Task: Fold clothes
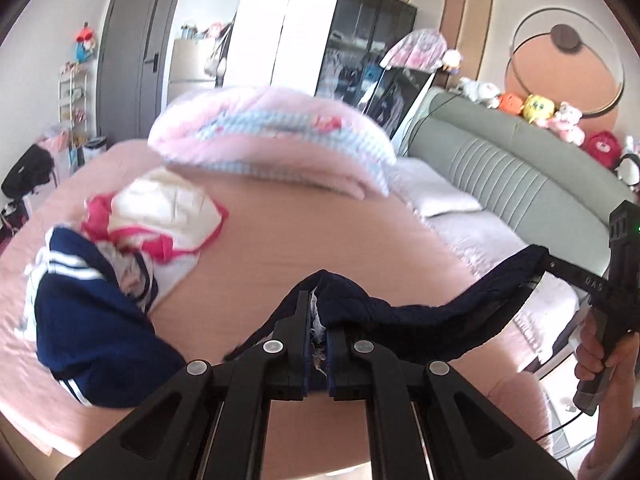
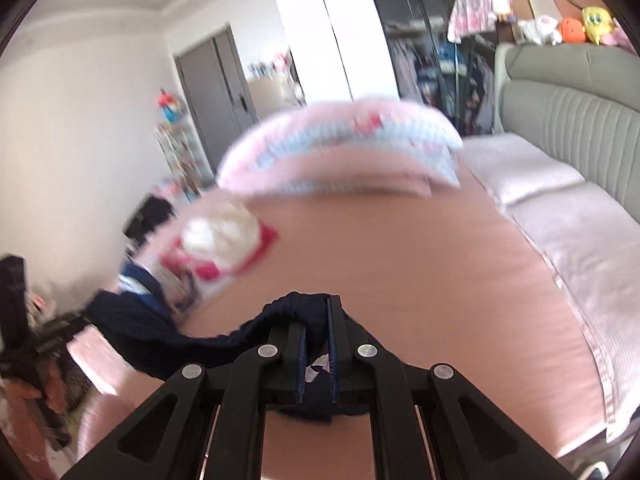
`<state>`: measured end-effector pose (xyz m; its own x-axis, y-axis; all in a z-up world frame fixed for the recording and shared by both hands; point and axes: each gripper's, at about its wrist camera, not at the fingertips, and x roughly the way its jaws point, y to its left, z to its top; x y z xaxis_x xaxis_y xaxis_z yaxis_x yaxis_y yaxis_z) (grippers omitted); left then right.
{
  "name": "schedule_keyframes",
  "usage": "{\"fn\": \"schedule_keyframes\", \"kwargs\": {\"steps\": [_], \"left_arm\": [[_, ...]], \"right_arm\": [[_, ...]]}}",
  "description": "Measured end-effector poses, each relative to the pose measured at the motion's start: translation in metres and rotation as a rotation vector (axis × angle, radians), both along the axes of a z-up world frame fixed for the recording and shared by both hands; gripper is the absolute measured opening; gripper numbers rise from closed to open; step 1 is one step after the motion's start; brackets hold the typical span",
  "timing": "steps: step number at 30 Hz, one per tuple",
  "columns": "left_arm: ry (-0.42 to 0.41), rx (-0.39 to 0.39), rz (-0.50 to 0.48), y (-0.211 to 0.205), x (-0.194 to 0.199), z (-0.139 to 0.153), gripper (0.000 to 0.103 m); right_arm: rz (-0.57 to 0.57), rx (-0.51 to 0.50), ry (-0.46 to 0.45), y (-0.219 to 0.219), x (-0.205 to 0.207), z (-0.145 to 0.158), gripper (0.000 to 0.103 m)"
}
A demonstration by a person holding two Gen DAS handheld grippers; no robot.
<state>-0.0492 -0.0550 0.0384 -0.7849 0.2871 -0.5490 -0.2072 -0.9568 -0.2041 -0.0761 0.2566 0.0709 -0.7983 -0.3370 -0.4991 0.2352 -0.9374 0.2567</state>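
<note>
A dark navy garment hangs stretched between both grippers, lifted above the pink bed. My left gripper is shut on one end of it, with a white label showing between the pads. In the right wrist view my right gripper is shut on the other end of the navy garment. The right gripper also appears at the right of the left wrist view, held by a hand. The left gripper shows blurred at the left edge of the right wrist view.
A pile of clothes lies on the bed's left: a navy top with white stripes and a white and pink garment. A folded pink quilt sits at the far side. Pale pillows and a grey headboard stand on the right.
</note>
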Motion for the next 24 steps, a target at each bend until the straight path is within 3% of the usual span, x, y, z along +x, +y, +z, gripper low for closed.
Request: {"fn": "schedule_keyframes", "kwargs": {"steps": [2,4,7,9,11,15,16,19,22,24], "left_arm": [[-0.016,-0.002,0.007,-0.001,-0.004,0.007,0.004],[-0.078,0.007,0.012,-0.005,-0.023,-0.006,0.005],[-0.184,0.020,0.013,-0.004,-0.059,-0.028,0.005],[-0.179,0.006,0.015,0.001,-0.075,-0.023,0.004],[-0.111,-0.010,0.009,0.008,-0.081,0.001,0.004],[0.116,-0.030,0.000,0.013,-0.060,0.071,0.005],[0.155,-0.030,0.000,0.013,-0.054,0.085,0.005],[0.148,-0.016,-0.006,0.009,-0.040,0.084,0.006],[0.092,-0.052,0.009,0.007,-0.036,0.056,0.006],[0.035,-0.066,0.011,0.004,-0.040,0.029,0.007]], "right_arm": [[0.000,-0.017,0.026,0.005,0.005,0.018,0.007],[-0.029,0.033,0.022,0.006,-0.002,0.019,0.007],[-0.040,0.075,-0.102,0.000,-0.037,-0.009,0.007],[-0.035,0.056,-0.170,0.001,-0.063,-0.023,0.007],[-0.050,0.058,-0.144,0.003,-0.073,-0.014,0.007],[-0.066,0.034,0.107,0.007,-0.050,0.051,0.007],[-0.068,0.027,0.133,0.008,-0.042,0.059,0.007],[-0.073,0.009,0.205,0.009,-0.019,0.080,0.007],[-0.055,0.042,0.094,0.003,-0.018,0.047,0.007],[-0.056,0.074,-0.027,-0.003,-0.018,-0.001,0.007]]}}
